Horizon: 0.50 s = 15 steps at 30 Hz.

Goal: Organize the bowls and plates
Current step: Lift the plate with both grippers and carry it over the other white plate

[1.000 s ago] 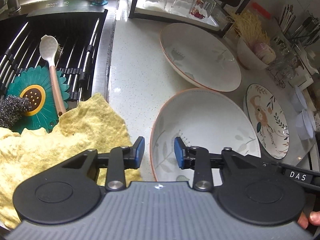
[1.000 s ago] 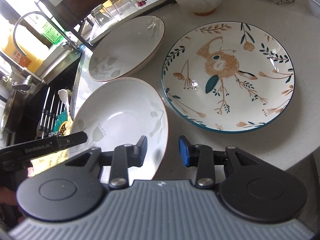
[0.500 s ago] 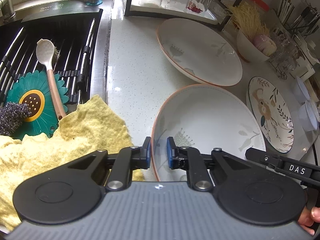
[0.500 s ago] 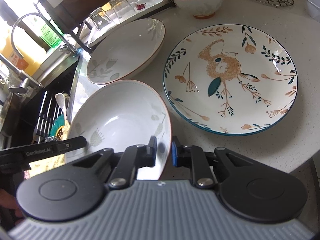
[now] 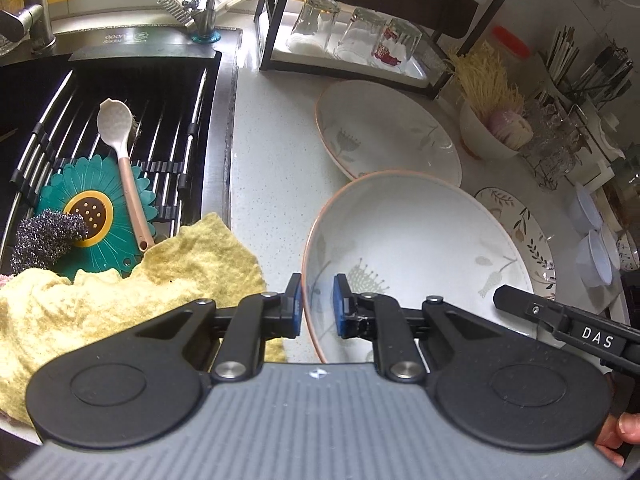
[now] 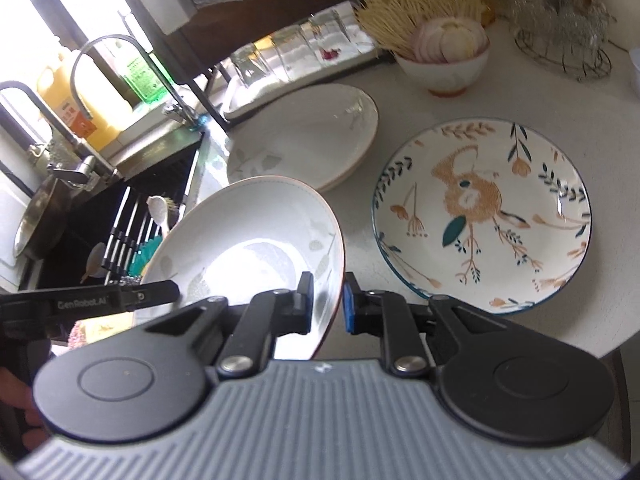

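Both claws just clamped the near bowl [image 5: 416, 240]: left claw [image 5: 317, 304] on its left rim, right claw [image 6: 327, 304] on its right, and it's now tilted up off the table [image 5: 272, 160], ready to stack on the far bowl [image 5: 384, 132] ahead.

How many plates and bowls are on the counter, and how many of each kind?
White plates with an orange rim: 2, the held one and the far one
Bird-pattern plate: 1
Small bowl of food: 1
Total: 4
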Each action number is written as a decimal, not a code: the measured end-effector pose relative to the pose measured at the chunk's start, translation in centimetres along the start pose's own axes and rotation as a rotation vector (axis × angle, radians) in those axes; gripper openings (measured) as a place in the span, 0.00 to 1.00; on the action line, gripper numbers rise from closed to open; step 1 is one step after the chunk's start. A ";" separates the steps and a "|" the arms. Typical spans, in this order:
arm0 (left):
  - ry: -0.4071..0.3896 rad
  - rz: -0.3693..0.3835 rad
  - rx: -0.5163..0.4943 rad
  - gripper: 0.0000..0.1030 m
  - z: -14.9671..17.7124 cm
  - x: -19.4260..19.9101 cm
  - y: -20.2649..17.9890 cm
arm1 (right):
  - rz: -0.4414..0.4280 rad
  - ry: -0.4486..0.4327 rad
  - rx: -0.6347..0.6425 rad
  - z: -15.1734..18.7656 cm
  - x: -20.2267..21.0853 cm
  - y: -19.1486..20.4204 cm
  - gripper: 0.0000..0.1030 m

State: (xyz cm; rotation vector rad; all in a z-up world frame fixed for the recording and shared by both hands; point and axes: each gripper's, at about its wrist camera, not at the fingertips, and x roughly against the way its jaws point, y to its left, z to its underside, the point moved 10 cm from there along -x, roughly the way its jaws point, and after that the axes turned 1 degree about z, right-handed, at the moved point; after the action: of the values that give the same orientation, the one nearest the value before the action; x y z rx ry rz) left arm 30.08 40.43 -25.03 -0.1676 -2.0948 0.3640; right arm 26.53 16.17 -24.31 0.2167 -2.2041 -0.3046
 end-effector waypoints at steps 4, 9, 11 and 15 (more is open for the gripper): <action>-0.006 0.017 -0.019 0.17 -1.4 1.5 -1.4 | 0.016 -0.057 0.024 -1.5 1.8 0.3 0.18; -0.035 0.044 -0.067 0.16 -3.1 2.7 -4.4 | 0.018 -0.108 0.004 -3.8 3.7 -1.0 0.17; -0.039 0.062 -0.072 0.16 -3.7 2.7 -5.7 | 0.034 -0.135 0.021 -4.6 4.4 -1.8 0.17; -0.047 0.077 -0.094 0.16 -4.5 2.0 -8.4 | 0.047 -0.158 0.013 -5.6 5.2 -4.0 0.17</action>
State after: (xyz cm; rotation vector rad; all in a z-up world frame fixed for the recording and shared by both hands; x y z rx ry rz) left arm 33.05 33.89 -18.52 -0.2988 -2.1575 0.3183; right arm 28.09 10.25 -18.29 0.1518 -2.3641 -0.2899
